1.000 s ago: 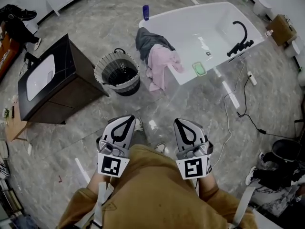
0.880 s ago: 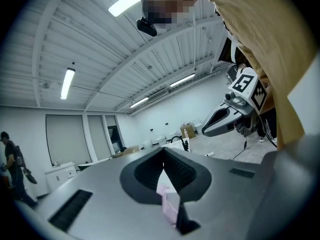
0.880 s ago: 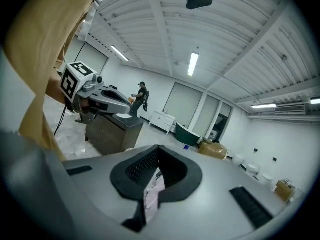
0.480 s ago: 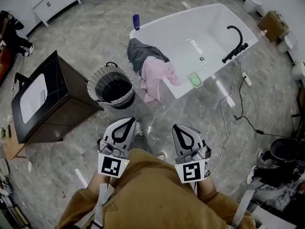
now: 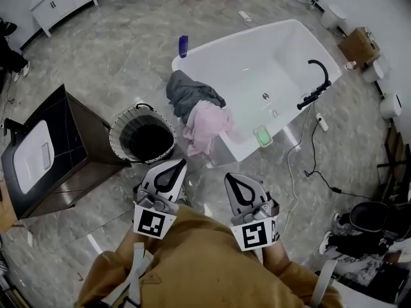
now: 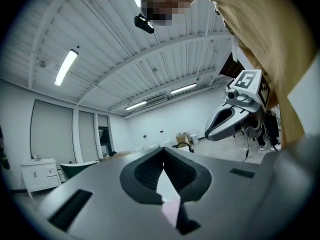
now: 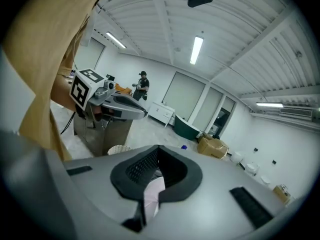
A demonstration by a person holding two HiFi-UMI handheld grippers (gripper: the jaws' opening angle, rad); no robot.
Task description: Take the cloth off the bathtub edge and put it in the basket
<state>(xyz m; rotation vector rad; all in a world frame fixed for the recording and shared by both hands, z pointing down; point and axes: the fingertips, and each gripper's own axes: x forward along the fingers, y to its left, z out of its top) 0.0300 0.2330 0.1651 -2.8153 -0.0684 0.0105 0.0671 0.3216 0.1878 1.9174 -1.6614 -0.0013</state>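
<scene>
Quick update: compared with a second ago the whole scene has slid down toward the bottom of the head view, so the person has been walking up on the bathtub point(image 5: 257, 69). The tub, the basket point(image 5: 117, 143) and the dark cabinet point(image 5: 70, 146) all sit closer to the grippers than they did. The grippers themselves haven't done anything new.

The left gripper point(image 5: 174, 164) and right gripper point(image 5: 231, 177) are both out in front of the body over the marble floor. Each has its jaws clenched together with nothing in them, and each gripper view shows the tips meeting with no fabric pinched.

The cloth is still where it has to come from. A pink cloth point(image 5: 207, 128) hangs over the near corner of the tub edge, and a grey cloth point(image 5: 187, 95) is bunched right behind it and touching it. The task only says "the cloth", so I can't say which one it means. The basket stands on the floor just beside that corner, and I can't make out anything in it.

My read is that this is still the approach and no grab has started. The jaws will need to open before either one goes for the fabric. The pink one looks like the nearer and easier pick.
</scene>
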